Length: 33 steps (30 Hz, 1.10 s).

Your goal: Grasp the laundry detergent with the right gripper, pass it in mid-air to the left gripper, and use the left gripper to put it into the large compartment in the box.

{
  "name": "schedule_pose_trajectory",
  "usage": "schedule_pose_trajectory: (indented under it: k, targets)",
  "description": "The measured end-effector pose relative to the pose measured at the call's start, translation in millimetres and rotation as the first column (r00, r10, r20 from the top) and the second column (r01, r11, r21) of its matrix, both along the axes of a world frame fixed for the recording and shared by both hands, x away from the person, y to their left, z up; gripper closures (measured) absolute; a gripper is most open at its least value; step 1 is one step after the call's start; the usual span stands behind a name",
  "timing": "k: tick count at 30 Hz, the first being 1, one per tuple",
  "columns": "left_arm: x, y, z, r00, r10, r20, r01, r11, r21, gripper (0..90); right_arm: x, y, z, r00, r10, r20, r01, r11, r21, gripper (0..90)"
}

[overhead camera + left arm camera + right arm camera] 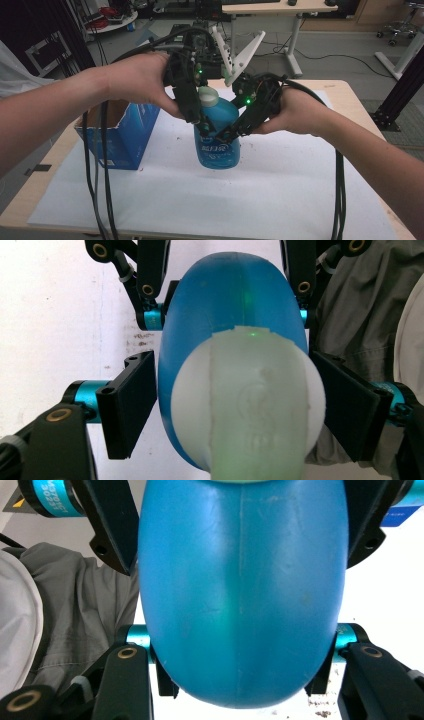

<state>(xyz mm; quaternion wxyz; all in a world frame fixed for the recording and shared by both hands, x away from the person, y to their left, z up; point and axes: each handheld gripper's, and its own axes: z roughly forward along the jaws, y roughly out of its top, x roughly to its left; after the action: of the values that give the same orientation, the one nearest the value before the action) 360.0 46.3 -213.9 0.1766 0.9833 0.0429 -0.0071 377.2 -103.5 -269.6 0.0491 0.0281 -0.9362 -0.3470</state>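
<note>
A blue bottle [217, 147] with a pale white cap [207, 96] stands upright on the white mat [280, 190] at mid-table. My left gripper [205, 114] comes down from the upper left. In the left gripper view its jaws straddle the cap [250, 400]. The left pad [127, 405] stands a sliver off the cap, and the right pad [345, 410] sits at its edge. My right gripper [226, 132] reaches in from the right, shut on the bottle's body. In the right gripper view its pads [165, 680] press both flanks of the bottle [240, 590].
An open blue cardboard box [120, 135] stands on the mat left of the bottle. Black cables [100, 190] hang over the table's front edge on both sides. The wooden table [350, 100] ends just beyond the mat. A desk and chair stand farther back.
</note>
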Motion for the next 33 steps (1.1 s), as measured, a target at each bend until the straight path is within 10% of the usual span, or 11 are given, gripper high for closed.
schedule_pose_trajectory:
  k: [33]
  targets:
    - [-1.9, -0.8, -0.6, 0.9999, 0.007, 0.008, -0.007, 1.0, -0.001, 38.0, -1.2, -0.9, 0.1, 1.0, 0.003, -0.003, -0.003, 1.0, -0.006, 46.4]
